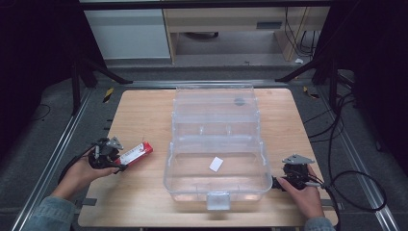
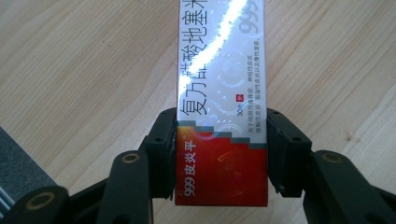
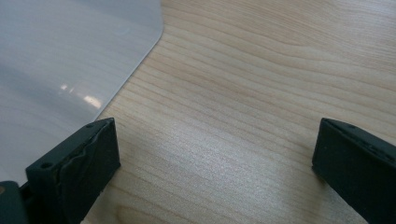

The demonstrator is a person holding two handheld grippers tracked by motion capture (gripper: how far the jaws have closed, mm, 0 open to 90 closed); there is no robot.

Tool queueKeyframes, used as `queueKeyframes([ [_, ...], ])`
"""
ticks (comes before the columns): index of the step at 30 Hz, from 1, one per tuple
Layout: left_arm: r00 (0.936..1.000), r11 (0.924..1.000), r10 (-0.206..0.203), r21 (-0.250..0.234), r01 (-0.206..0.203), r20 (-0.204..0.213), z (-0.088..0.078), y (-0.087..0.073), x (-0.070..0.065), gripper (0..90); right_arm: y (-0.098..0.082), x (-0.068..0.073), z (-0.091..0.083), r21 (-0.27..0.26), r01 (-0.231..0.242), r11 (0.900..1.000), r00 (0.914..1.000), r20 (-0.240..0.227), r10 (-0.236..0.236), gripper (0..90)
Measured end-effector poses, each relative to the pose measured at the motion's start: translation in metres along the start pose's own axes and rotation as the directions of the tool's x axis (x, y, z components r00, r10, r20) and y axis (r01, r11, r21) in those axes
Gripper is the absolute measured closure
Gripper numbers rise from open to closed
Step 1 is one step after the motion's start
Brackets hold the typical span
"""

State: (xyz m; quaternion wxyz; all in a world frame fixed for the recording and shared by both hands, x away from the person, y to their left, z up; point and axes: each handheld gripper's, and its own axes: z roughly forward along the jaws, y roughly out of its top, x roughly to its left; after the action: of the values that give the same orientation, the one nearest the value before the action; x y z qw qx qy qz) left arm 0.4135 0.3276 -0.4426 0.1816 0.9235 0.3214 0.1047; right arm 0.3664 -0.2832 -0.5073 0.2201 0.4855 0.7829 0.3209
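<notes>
A red and white medicine carton [image 2: 220, 116] with Chinese print lies between the jaws of my left gripper [image 2: 222, 154], which is shut on its red end. In the high view the carton [image 1: 136, 153] sticks out to the right of the left gripper [image 1: 120, 161], at the table's left side. My right gripper [image 3: 215, 158] stands open over bare wood, beside the corner of the clear plastic box [image 3: 60, 60]. In the high view the right gripper [image 1: 278, 183] rests at the front right corner of the open clear box [image 1: 216, 147]. A small white card [image 1: 216, 164] lies inside the box.
The wooden table [image 1: 144, 115] carries the clear box with its lid [image 1: 214, 103] raised at the back. Cables [image 1: 356, 187] trail off the right edge. Metal frame rails run along both sides of the table.
</notes>
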Motion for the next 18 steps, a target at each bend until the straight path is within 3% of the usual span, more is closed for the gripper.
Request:
queueKeyframes([
  [7, 0.9998, 0.9997, 0.018, -0.015, -0.018, -0.003, -0.012, 0.003, -0.001, 50.8, 0.0, 0.0, 0.0, 0.0, 0.0, 1.0, 1.0, 0.0, 0.0, 1.0],
  [18, 0.9966, 0.9956, 0.077, -0.051, -0.078, -0.029, -0.037, 0.016, -0.011, 50.8, 0.0, 0.0, 0.0, 0.0, 0.0, 1.0, 1.0, 0.0, 0.0, 1.0],
])
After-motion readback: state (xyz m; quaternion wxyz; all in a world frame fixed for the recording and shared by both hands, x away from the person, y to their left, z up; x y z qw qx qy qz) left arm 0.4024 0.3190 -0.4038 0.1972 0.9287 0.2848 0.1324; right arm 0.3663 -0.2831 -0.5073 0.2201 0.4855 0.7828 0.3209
